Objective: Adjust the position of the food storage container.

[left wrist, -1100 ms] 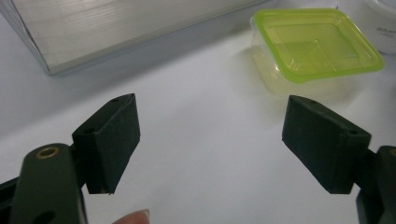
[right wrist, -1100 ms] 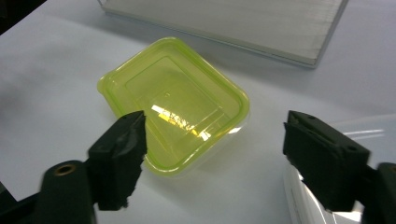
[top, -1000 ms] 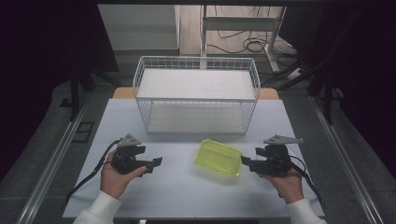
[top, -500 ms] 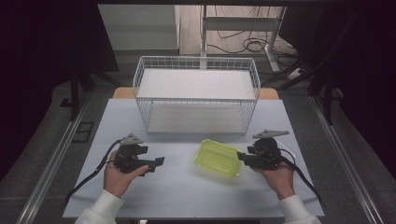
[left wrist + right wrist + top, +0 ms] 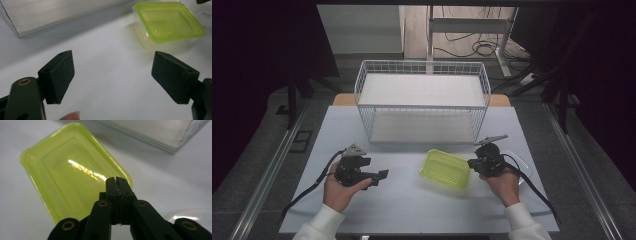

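Note:
A clear food box with a lime-green lid lies on the white table, right of the middle. My right gripper is at the box's right end. In the right gripper view the lid sits under my right gripper. Its jaws have just been closing and now meet above the lid's near corner. I see nothing between the pads. My left gripper rests left of the box, held in a hand. In the left gripper view it stands wide open on bare table, with the box farther off.
A white wire basket stands on the far half of the table, behind the box. A clear, glossy object lies on the table just right of my right gripper. Cables trail from both grippers toward the front edge.
My right gripper has moved left and forward to the box's right end, and its jaws have gone from open to shut. The left gripper has stayed put.

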Tool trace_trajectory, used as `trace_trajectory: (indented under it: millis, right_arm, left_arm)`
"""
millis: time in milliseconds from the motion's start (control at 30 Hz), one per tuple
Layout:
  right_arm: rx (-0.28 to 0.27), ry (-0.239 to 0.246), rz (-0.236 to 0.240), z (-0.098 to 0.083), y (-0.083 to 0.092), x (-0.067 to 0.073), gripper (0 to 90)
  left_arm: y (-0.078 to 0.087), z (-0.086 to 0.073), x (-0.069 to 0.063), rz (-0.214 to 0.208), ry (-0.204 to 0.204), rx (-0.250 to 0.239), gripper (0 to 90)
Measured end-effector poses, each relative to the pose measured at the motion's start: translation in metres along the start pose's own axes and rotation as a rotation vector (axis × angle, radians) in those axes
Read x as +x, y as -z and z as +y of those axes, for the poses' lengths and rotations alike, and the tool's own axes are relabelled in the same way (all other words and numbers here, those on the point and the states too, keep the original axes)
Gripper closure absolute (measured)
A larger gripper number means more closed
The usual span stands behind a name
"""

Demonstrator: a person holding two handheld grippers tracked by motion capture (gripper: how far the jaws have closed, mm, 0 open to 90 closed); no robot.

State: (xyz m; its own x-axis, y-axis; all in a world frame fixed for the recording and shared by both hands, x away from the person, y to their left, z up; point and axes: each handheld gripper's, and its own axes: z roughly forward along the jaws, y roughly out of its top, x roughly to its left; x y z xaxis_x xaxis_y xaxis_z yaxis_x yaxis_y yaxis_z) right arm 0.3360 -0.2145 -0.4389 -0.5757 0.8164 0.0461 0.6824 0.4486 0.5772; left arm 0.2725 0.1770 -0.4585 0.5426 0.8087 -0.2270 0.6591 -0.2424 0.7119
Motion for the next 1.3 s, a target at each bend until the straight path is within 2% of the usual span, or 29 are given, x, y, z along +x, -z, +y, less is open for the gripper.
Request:
trace_trajectory:
  millis: [100, 167, 300, 367, 400, 567, 600, 833, 900, 1133, 1300]
  right_arm:
    - [-0.005, -0.002, 0.005, 0.006, -0.004, 0.001, 88.8]
    - [-0.034, -0.004, 0.029, 0.021, -0.012, 0.008, 88.9]
    - [-0.023, 0.048, 0.033, 0.042, -0.03, 0.022, 89.0]
    - [-0.016, 0.06, 0.028, 0.046, -0.036, 0.023, 89.0]
    - [-0.008, 0.064, 0.024, 0.053, -0.045, 0.026, 88.9]
    - [-0.01, 0.058, 0.018, 0.066, -0.063, 0.027, 88.9]
    - [-0.008, 0.068, 0.0, 0.068, -0.066, 0.027, 88.9]
    - [-0.001, 0.083, -0.007, 0.071, -0.083, 0.026, 89.0]
    - [0.008, 0.103, -0.005, 0.07, -0.09, 0.028, 89.0]
    - [0.038, 0.136, 0.023, 0.065, -0.095, 0.034, 88.9]
    - [0.054, 0.17, 0.053, 0.059, -0.093, 0.045, 89.0]
  left_arm:
    - [0.0, 0.0, 0.0, -0.003, 0.003, -0.002, 18.3]
    - [0.001, 0.001, 0.0, -0.005, 0.005, -0.008, 18.3]
    - [0.002, 0.001, 0.001, -0.003, 0.002, -0.012, 18.3]
    - [0.002, 0.0, 0.0, -0.005, 0.003, -0.009, 18.3]
    - [0.001, 0.0, 0.0, -0.008, -0.003, -0.002, 18.3]
    - [-0.002, -0.001, -0.001, -0.018, -0.017, 0.011, 18.3]
    - [-0.002, -0.001, -0.001, -0.017, -0.015, 0.009, 18.3]
    - [-0.001, 0.0, 0.0, -0.019, -0.009, 0.004, 18.3]
    - [-0.002, -0.001, -0.001, -0.019, -0.013, 0.009, 18.3]
    - [-0.003, -0.001, 0.0, -0.015, -0.022, 0.014, 18.3]
    - [-0.005, -0.001, -0.001, -0.018, -0.02, 0.02, 18.3]
